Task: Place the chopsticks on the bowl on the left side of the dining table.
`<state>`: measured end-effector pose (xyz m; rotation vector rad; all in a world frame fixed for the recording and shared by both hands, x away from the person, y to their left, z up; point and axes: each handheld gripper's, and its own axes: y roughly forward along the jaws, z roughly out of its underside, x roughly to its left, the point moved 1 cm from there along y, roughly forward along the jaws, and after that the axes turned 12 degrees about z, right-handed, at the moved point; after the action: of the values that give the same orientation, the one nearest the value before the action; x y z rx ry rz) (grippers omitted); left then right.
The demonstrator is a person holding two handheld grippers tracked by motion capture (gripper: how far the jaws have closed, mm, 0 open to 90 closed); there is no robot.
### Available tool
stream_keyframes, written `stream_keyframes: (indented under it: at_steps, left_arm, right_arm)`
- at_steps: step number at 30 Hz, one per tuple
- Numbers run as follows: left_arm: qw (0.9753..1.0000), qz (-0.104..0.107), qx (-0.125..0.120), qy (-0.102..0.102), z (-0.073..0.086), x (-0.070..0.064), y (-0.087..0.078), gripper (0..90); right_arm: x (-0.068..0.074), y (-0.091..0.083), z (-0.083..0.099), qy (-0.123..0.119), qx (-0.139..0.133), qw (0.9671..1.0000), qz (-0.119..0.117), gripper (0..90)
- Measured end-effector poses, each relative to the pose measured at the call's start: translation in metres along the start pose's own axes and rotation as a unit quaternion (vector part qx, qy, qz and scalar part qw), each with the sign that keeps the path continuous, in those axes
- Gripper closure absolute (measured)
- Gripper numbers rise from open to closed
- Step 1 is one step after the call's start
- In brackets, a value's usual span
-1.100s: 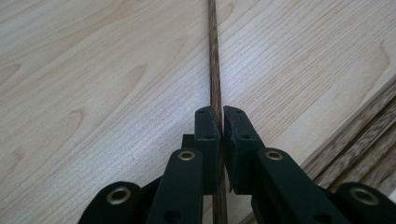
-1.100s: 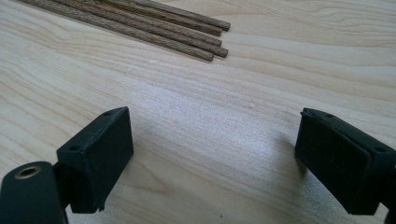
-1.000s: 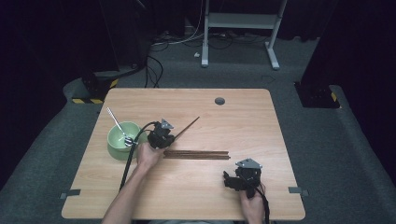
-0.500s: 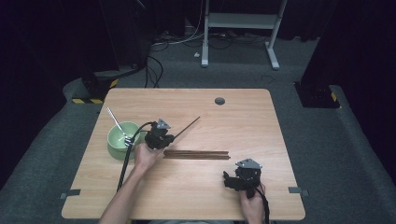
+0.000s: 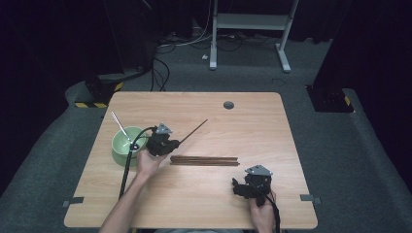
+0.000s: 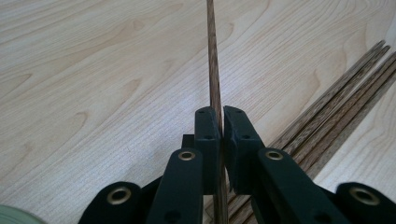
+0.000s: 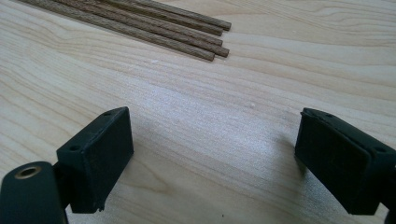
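We work on a pale wooden table [image 5: 204,189], where a light green round bowl [image 5: 118,147] with a thin metal utensil [image 5: 119,126] leaning in it sits near the left edge. Just right of the bowl, our left tool [image 5: 169,143] has its jaws pinched tight on one slim dark-brown wooden chopstick [image 6: 212,70], gripped near one end, the long shaft pointing up and away over the table. We judge the stick light, stiff and smooth, liable to pivot when held so far from its middle; a grip nearer the centre would steady it. The bundle of matching dark wooden chopsticks [image 5: 204,160] lies flat just beside the left tool. Our right tool [image 7: 212,161] rests near the front edge with jaws wide apart, holding nothing.
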<state>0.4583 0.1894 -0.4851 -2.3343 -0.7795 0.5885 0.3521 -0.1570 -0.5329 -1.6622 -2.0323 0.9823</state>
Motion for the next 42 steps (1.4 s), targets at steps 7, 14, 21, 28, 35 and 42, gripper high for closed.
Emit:
stream_keyframes:
  at_steps: [7, 14, 21, 28, 35, 42]
  left_arm:
    - [1.0000, 0.000, -0.002, 0.007, 0.002, -0.002, -0.006, 84.2]
    - [0.9998, -0.002, -0.016, 0.013, 0.004, -0.004, -0.017, 84.2]
    - [0.9997, 0.000, -0.019, 0.018, 0.005, -0.005, -0.025, 84.2]
    - [0.9995, 0.007, -0.026, 0.016, 0.009, -0.004, -0.031, 84.1]
    - [0.9994, 0.010, -0.030, 0.011, 0.012, -0.001, -0.037, 84.1]
    - [0.9993, 0.012, -0.032, 0.016, 0.012, -0.003, -0.045, 84.1]
  right_arm:
    - [0.000, 0.000, 0.000, 0.001, 0.001, 1.0000, 0.000, 10.9]
    - [0.000, 0.000, 0.000, 0.001, 0.000, 1.0000, 0.000, 11.0]
    - [0.000, 0.000, 0.000, 0.000, 0.000, 1.0000, 0.001, 11.0]
    - [0.000, 0.000, 0.000, 0.000, 0.000, 1.0000, 0.001, 11.0]
    - [0.000, 0.000, 0.000, 0.001, 0.000, 1.0000, 0.001, 10.9]
    - [0.000, 0.000, 0.000, 0.001, 0.000, 1.0000, 0.001, 11.0]
